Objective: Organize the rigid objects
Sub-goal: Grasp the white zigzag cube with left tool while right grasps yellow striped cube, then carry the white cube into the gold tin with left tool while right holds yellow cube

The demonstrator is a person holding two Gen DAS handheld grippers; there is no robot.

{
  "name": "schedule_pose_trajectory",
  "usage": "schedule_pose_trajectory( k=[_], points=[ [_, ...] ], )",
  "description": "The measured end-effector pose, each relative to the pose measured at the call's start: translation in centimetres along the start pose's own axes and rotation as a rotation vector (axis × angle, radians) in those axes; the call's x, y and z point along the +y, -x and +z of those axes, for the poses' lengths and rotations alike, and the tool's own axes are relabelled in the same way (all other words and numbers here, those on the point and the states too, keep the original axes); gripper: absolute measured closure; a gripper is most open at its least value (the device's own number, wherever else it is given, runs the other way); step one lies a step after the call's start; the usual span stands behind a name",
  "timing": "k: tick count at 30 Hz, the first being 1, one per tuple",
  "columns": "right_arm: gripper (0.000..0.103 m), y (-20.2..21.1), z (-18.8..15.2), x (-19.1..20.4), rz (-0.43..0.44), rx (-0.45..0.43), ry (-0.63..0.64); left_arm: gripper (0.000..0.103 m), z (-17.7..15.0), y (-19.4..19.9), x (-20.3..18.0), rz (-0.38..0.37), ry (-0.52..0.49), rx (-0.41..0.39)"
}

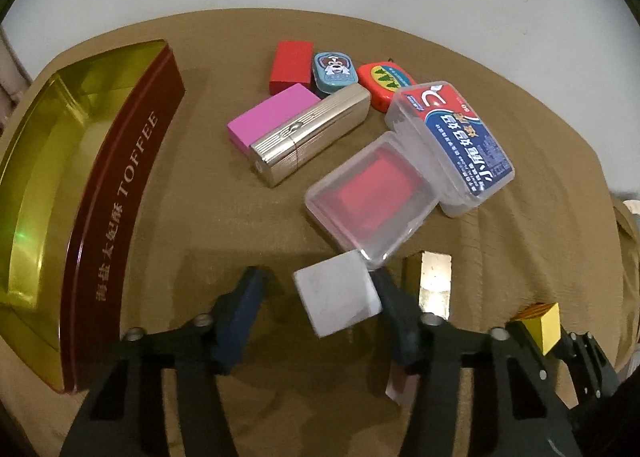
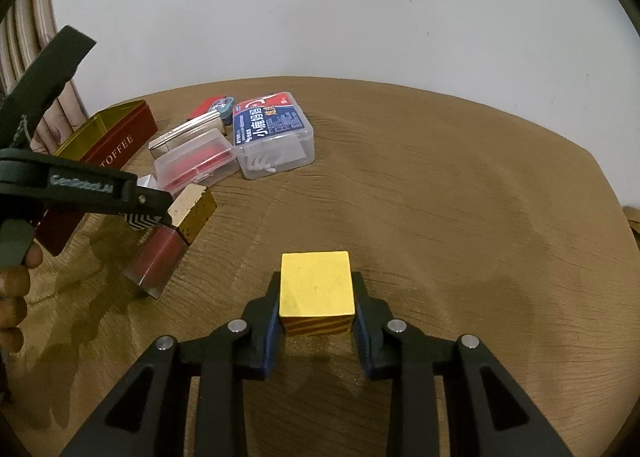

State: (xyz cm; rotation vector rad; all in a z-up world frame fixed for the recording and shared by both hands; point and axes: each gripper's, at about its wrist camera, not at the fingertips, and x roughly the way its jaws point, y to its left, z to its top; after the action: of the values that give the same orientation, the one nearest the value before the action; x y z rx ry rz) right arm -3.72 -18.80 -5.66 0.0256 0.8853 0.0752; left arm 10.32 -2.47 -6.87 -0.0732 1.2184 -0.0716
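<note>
White on top, with black-and-white zigzag sides if you catch it from the other camera: that's the little cube (image 1: 336, 293) the left gripper (image 1: 316, 279) is straddling right now, low over the brown cloth-covered table (image 1: 192, 225). Its right finger looks to be touching the cube, but there's a clear gap on the left side, so I'd call the jaws not yet clamped. It's a cube, so no real long axis to line up with, but it sits twisted, corners skewed against the pads instead of flat faces. I'd guess a squeeze will either square it up or make it pivot.

The right gripper (image 2: 317, 285) is clenched on a yellow cube with red stripes (image 2: 316, 289), held above the cloth, off to the right of the other one.

Where it all goes, presumably: the dark red toffee tin with the gold inside (image 1: 120, 193), lying open on the left gripper's left, long side running away from it. The left hand is clearly the nearer one. The gold-capped red tube (image 2: 172, 241) lies just right of the white cube, so there's not much room on that side.
</note>
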Motion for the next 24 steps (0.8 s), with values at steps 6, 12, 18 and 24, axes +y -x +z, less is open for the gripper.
schedule_pose_trajectory(
  k=[6, 12, 18, 24],
  points=[
    [0.072, 0.1, 0.0, 0.0, -0.001, 0.001, 0.001, 0.067, 1.3, 0.4, -0.2, -0.015, -0.018, -0.014],
    [0.072, 0.1, 0.1, 0.0, -0.003, 0.002, 0.004, 0.068, 1.5, 1.9, -1.4, 0.001, -0.092, -0.071],
    [0.072, 0.0, 0.2, 0.1, -0.009, 0.005, 0.013, 0.068, 2.5, 4.9, -0.5, 0.029, -0.137, -0.125],
    [0.072, -0.2, 0.2, 0.1, -0.011, 0.005, 0.017, 0.068, 3.4, 6.9, 3.0, 0.099, -0.146, -0.175]
  ],
)
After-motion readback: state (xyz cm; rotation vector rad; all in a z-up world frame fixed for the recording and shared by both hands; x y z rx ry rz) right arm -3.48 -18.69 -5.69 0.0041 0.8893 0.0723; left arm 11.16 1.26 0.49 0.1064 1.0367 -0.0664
